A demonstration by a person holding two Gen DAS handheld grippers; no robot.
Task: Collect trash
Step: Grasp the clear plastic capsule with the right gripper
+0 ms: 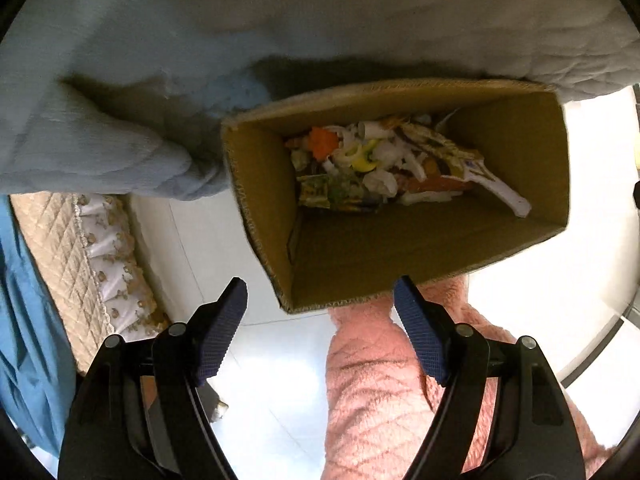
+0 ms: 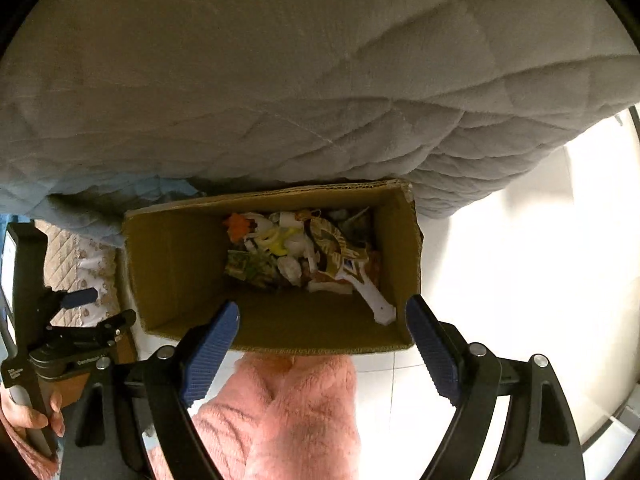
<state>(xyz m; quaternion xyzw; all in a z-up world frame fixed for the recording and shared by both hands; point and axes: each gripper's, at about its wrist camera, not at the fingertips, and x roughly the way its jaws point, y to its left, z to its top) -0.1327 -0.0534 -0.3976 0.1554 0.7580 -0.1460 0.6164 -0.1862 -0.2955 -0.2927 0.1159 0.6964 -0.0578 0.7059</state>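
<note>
An open cardboard box (image 1: 256, 216) stands on the floor against a grey quilted bed; it also shows in the right wrist view (image 2: 172, 264). Mixed trash (image 1: 384, 164) lies at its bottom: wrappers, white scraps, an orange piece; the same pile shows in the right wrist view (image 2: 304, 256). My left gripper (image 1: 320, 292) is open and empty, above the box's near rim. My right gripper (image 2: 322, 312) is open and empty, over the box's near edge. The left gripper (image 2: 80, 300) also shows at the left of the right wrist view, held by a hand.
The grey quilted bed cover (image 2: 280, 80) overhangs the box's far side. A pink fleece-clad leg (image 1: 376, 392) is just in front of the box. A beige quilted cover (image 1: 68, 248) lies left. White tiled floor (image 2: 520, 260) lies to the right.
</note>
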